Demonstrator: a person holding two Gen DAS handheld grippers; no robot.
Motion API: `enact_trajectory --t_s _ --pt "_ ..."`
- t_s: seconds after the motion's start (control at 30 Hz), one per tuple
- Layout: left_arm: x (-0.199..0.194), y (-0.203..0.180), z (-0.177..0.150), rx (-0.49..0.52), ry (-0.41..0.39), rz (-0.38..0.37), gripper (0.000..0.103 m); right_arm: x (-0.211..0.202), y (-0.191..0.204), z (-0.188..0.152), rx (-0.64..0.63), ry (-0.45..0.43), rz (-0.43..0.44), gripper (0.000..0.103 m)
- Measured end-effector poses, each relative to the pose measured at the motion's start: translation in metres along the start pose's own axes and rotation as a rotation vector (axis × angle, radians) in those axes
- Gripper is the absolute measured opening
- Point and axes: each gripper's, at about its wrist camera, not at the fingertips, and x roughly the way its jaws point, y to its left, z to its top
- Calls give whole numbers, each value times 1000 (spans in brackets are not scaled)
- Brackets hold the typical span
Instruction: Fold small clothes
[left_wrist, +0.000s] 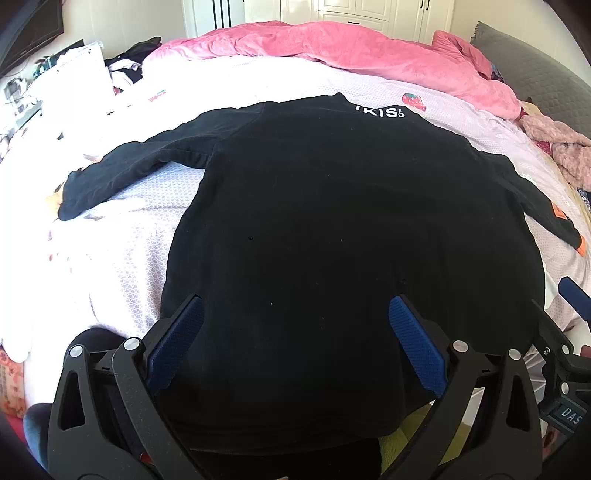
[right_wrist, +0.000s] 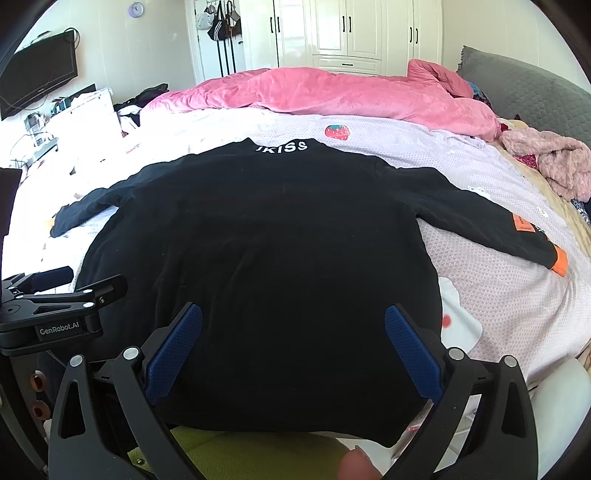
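- The black top (left_wrist: 332, 221) lies spread flat on the pale bedspread (left_wrist: 122, 251), filling the middle of both wrist views, with its hem at the bottom of the frame and its collar, bearing white lettering (right_wrist: 282, 147), toward the top.
- Both sleeves are stretched outward: one reaches the left edge of the frame (right_wrist: 85, 206), the other runs to the right and ends in an orange cuff (right_wrist: 559, 260) (an orange patch sits just above it). Laid out like this, the garment looks ready for a first fold, so the task seems barely begun.
- The left gripper (left_wrist: 295, 339) has its blue pads (left_wrist: 177, 343) set wide apart over the hem at lower centre, clamped on nothing.
- The right gripper (right_wrist: 293, 343) is likewise spread, hovering over the hem; whether either touches the cloth I cannot tell.
- Both tools sit at the near edge, probably because the hem is the nearest free border to pinch.
- A pink quilt (right_wrist: 332, 92) is bunched across the upper frame, well apart from the top.
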Motion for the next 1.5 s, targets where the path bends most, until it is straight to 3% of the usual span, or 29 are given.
enact_trajectory --t_s 1.0,1.5 --pt "-4 -3 1 1 -14 8 94 -1 -5 0 17 -25 -3 99" --pt "-1 -12 22 -4 -27 1 94 1 -35 15 83 -66 -57 99"
